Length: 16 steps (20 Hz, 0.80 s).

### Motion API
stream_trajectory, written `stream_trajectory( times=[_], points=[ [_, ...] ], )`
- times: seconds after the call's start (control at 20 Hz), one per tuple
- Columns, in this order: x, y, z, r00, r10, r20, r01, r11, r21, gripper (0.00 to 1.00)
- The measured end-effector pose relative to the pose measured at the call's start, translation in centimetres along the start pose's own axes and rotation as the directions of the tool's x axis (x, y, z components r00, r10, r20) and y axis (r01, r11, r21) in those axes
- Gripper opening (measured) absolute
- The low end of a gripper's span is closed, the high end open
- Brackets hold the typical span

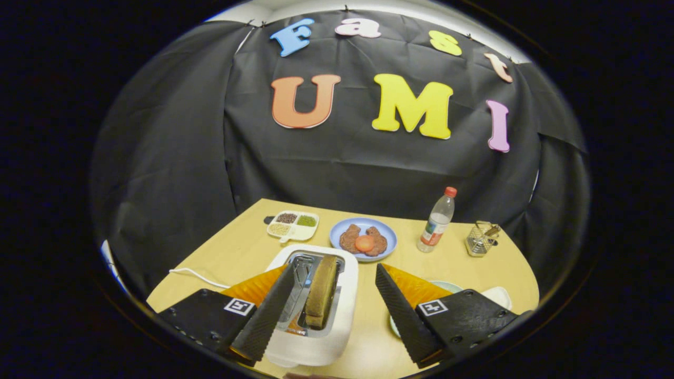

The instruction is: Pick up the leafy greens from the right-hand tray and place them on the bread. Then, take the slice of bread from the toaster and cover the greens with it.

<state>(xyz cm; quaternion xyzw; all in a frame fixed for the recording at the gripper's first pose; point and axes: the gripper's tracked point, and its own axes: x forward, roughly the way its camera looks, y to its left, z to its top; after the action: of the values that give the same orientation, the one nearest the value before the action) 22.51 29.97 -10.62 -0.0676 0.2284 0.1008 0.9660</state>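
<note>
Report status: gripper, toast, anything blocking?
Hand-held gripper open, fingers straddling the toaster. Bread slice upright in the slot, between the fingers, not gripped. Nothing in the way.

I have the gripper (pixel 337 295) spread wide, its two black ribbed fingers (pixel 266 318) angled in toward each other at the tips with a broad gap between them. Nothing is pinched between the pads. Each finger sits on a black mount with a small square marker and an orange panel behind it.
</note>
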Motion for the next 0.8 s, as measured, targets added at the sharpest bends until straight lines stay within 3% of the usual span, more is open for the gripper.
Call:
stream_trajectory(
  times=[0.3,0.35,0.55,0.6,0.7,0.8],
  points=[
    [1.6,0.8,-1.7,0.985,0.03,-0.172,-0.029,1.0,0.007,0.68],
    [1.8,0.9,-2.0,0.979,0.032,-0.202,-0.03,0.999,0.013,0.56],
    [2.3,1.5,-2.6,0.962,0.059,-0.267,-0.054,0.998,0.027,0.34],
    [2.7,1.6,-2.7,0.961,0.064,-0.27,-0.061,0.998,0.021,0.35],
    [2.6,1.4,-2.9,0.959,0.06,-0.278,-0.048,0.998,0.048,0.17],
    [2.0,1.3,-2.8,0.96,0.055,-0.273,-0.043,0.998,0.05,0.16]
  ],
)
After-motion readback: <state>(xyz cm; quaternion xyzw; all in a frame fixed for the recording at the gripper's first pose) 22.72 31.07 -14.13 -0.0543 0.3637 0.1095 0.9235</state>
